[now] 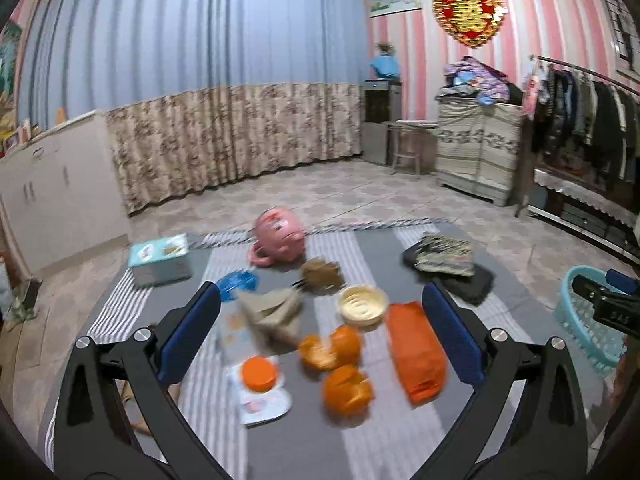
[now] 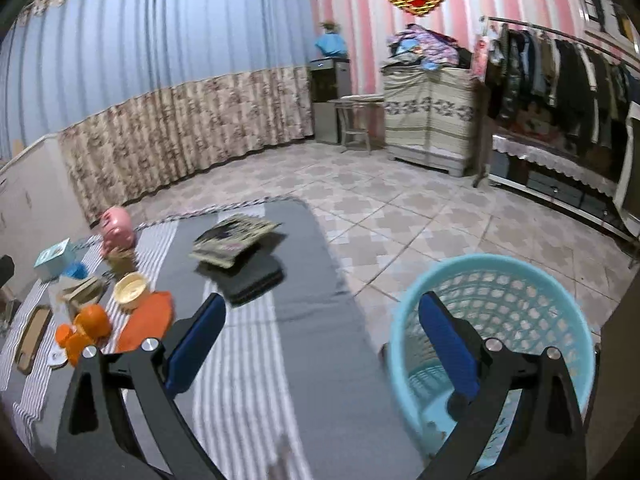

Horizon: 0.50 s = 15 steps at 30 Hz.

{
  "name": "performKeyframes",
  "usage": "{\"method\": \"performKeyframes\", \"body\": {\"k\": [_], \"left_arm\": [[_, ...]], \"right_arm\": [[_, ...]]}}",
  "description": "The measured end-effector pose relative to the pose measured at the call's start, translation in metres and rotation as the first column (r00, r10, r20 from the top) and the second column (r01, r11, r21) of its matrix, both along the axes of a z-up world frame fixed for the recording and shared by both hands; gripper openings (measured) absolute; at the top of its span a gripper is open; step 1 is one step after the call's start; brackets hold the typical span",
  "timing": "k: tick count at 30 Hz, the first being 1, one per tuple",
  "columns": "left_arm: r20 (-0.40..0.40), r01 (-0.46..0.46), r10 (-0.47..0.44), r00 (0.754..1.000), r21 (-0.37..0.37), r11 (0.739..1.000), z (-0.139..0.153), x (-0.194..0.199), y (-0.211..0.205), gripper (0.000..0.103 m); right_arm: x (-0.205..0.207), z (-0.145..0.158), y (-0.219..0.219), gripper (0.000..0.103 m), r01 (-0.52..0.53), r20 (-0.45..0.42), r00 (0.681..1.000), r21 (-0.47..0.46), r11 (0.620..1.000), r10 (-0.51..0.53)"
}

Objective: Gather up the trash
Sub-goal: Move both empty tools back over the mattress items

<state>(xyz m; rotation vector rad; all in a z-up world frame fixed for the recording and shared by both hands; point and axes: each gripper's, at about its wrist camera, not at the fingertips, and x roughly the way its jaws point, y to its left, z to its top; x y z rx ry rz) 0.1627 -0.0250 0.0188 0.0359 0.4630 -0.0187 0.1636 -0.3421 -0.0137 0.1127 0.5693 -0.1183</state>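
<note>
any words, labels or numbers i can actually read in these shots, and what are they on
"囍": gold double-happiness character on the red heart wall ornament.
Right gripper body, seen in the left view: pale embossed marks, too blurred to read.
Teal box: printed lid, too blurred.
White packet under the orange lid: print unreadable.
Magazine: cover text too blurred.
Wall picture: too small.

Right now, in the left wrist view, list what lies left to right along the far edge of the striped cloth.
Teal box → pink piggy bank → stack of magazines on a dark folder, then, off the cloth, the blue basket.
</note>
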Motion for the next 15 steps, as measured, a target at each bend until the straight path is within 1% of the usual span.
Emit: {"method": "performKeyframes", "body": {"k": [3,7,10,15], "left_arm": [[-0.024,-0.034,0.034,0.999,-0.004,0.999,-0.010,-0.002,0.023,0.097],[-0.059,-0.068,0.068,0.996,-0.008,0.998,-0.023,-0.005,0.050,0.097],[-0.087,-0.093,0.092,0.992,-0.007,0.996,-0.036,-0.006,0.070,0.097],[-0.135,-0.117,0.116,0.984,0.000,0.993,-0.060,-0.007,0.084,0.097]], "right_arm": [[0.000,0.000,0.013,0.095,-0.029,-0.010,1.000,-0.026,0.999,0.028],[-0.001,0.001,0.026,0.095,-0.058,-0.010,0.998,-0.014,0.998,0.058],[0.001,-0.002,0.031,0.095,-0.066,-0.019,0.998,0.000,0.998,0.066],[0.007,-0.011,0.038,0.095,-0.042,-0.051,0.998,0.005,0.999,0.043]]}}
